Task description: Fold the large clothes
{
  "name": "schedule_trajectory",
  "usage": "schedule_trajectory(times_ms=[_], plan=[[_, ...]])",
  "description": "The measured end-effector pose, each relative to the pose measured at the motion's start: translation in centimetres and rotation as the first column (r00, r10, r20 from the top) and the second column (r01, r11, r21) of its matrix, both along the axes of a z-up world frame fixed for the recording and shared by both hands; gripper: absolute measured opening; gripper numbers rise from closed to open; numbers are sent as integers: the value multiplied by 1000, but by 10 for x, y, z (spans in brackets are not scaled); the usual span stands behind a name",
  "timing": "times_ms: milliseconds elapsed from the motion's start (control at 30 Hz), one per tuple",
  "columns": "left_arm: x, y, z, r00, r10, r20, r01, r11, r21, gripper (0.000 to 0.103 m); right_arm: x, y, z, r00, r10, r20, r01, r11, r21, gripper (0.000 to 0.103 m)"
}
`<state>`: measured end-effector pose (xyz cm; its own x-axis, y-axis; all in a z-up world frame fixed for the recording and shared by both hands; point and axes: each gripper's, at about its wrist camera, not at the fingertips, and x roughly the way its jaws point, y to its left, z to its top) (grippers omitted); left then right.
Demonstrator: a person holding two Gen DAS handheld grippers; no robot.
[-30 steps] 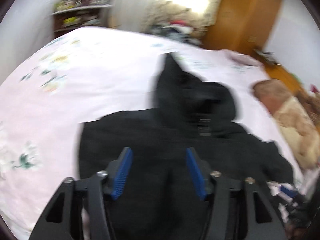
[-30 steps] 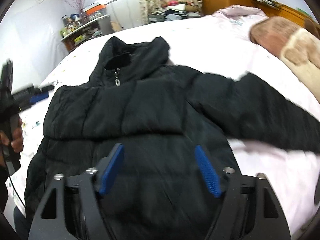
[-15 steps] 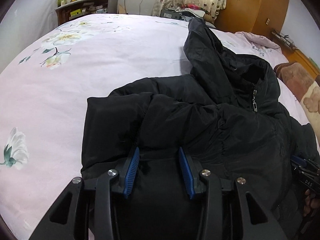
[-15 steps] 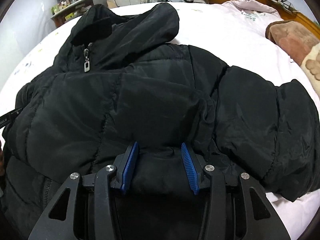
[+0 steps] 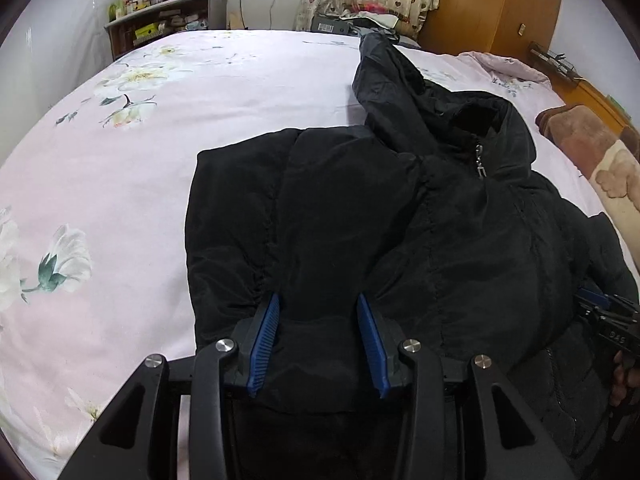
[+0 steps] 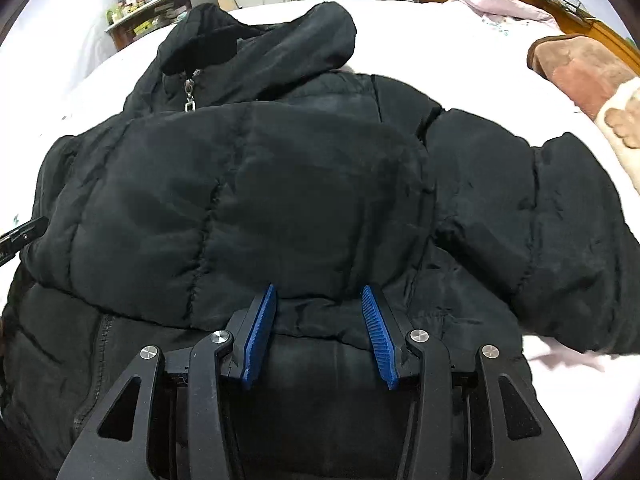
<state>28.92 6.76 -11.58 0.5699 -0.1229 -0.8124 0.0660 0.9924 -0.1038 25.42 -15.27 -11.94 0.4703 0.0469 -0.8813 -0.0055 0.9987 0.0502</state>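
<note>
Both sets of my jaws clamp black puffer jacket [image 5: 400, 216] fabric on the floral bed sheet [image 5: 160, 128]: left gripper [image 5: 318, 340], right gripper [image 6: 318, 332] just closed, apparently a folded-in sleeve.

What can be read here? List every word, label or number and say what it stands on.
"DAS": on the black body of the right gripper, seen at the left wrist view's right edge. Its jaws have just been closing, with the black jacket between them.
Zipper pull: markings too small to read.
Packages on the shelf: labels too small to read.
</note>
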Motion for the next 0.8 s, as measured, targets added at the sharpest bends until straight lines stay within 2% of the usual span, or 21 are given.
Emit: schedule_trajectory(times_ms=[133, 233, 500, 800], plan=[[-4, -1, 11, 1000, 9, -12, -9, 1000, 21, 43, -3, 1, 11, 1000, -2, -16, 2, 1000, -6, 45], [-24, -3, 28, 1000, 0, -1, 0, 1000, 12, 42, -22, -2, 33, 1000, -18, 12, 18, 1000, 11, 45], [-108, -18, 73, 998, -28, 51, 30, 998, -47, 43, -113, -17, 77, 994, -77, 75, 72, 995, 67, 46], [-174, -45, 95, 994, -92, 60, 95, 994, -60, 43, -191, -35, 108, 985, -142, 100, 133, 987, 89, 46]])
